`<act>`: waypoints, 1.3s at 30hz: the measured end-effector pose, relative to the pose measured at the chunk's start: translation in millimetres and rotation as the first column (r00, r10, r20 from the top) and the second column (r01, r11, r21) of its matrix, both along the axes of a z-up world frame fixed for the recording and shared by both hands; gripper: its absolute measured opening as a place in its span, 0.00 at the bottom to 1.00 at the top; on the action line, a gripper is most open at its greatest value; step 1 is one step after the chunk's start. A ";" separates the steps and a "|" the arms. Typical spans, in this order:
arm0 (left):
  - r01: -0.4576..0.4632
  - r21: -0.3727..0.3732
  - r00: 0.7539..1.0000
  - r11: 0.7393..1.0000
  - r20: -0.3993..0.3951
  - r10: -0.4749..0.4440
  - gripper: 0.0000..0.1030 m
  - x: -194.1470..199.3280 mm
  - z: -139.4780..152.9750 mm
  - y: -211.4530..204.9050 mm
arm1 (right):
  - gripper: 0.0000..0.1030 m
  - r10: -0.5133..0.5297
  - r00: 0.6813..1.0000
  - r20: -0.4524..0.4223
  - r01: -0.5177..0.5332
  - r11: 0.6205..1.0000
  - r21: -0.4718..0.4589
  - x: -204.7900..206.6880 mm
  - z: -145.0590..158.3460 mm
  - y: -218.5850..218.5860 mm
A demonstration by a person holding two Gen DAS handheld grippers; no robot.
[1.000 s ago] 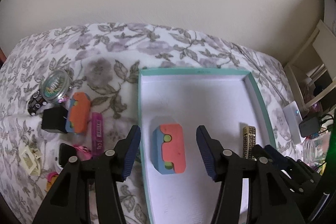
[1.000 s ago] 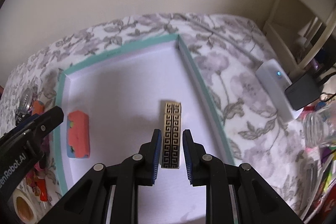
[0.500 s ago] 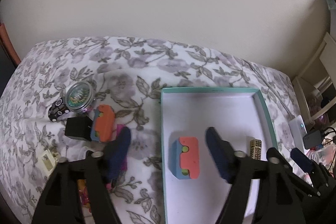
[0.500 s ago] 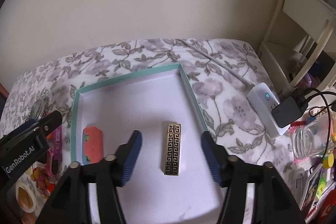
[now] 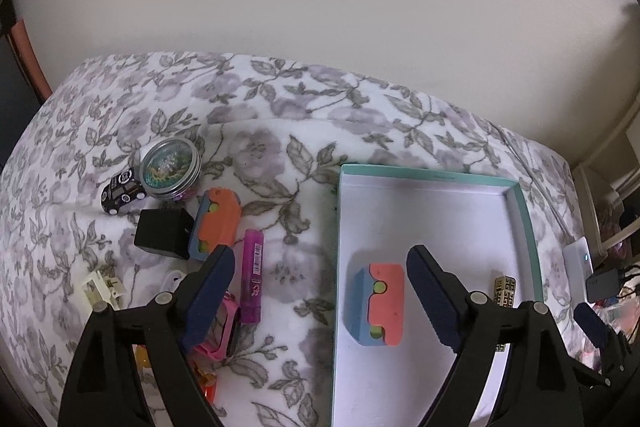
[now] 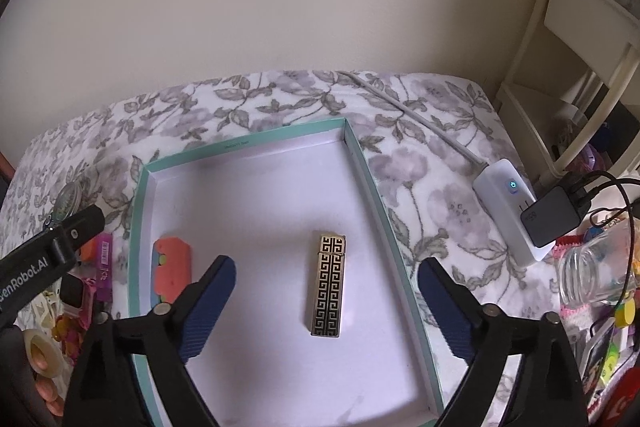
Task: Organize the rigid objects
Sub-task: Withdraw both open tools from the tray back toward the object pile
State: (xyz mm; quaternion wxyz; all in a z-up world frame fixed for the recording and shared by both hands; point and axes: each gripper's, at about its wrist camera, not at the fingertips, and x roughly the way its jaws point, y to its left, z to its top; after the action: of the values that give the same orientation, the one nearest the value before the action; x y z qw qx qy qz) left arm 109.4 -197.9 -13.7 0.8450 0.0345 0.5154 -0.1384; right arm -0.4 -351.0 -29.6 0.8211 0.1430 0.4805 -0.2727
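The gold patterned bar (image 6: 329, 285) and the orange-and-blue block (image 5: 378, 305) lie in the teal tray (image 6: 368, 167), freed as both my grippers' jaws have just been opening wide, empty.

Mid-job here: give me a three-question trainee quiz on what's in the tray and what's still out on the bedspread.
1. True or false: the gold patterned bar lies flat inside the teal tray.
2. How many orange-and-blue blocks are in view, and where?
3. Which sits nearest the round tin: A) toy car B) purple tube C) gold bar?

Key
1. True; the right tongs stand open, clear of it.
2. Two: one in the tray, one on the bedspread.
3. A
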 end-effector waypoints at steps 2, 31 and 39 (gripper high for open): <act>-0.013 -0.002 1.000 1.000 -0.004 0.013 0.90 1.5 -1.1 2.3 | 1.00 0.001 1.000 0.000 -0.001 1.000 -0.007 0.8 0.2 0.3; -0.209 -0.180 0.977 0.961 0.012 0.215 0.96 -16.3 65.9 105.2 | 1.00 0.168 0.976 0.139 -0.164 0.986 -0.042 9.6 60.6 82.0; -0.288 -0.006 0.955 0.957 0.070 0.288 0.96 -23.7 70.2 158.7 | 1.00 0.265 0.951 0.157 -0.271 0.963 0.015 21.7 69.2 123.5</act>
State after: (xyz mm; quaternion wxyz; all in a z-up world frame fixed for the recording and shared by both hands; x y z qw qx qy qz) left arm 85.6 -39.2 56.5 0.8736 -0.0342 0.4854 -0.0113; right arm 21.4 -227.4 39.6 0.8823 0.1120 0.4358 -0.1384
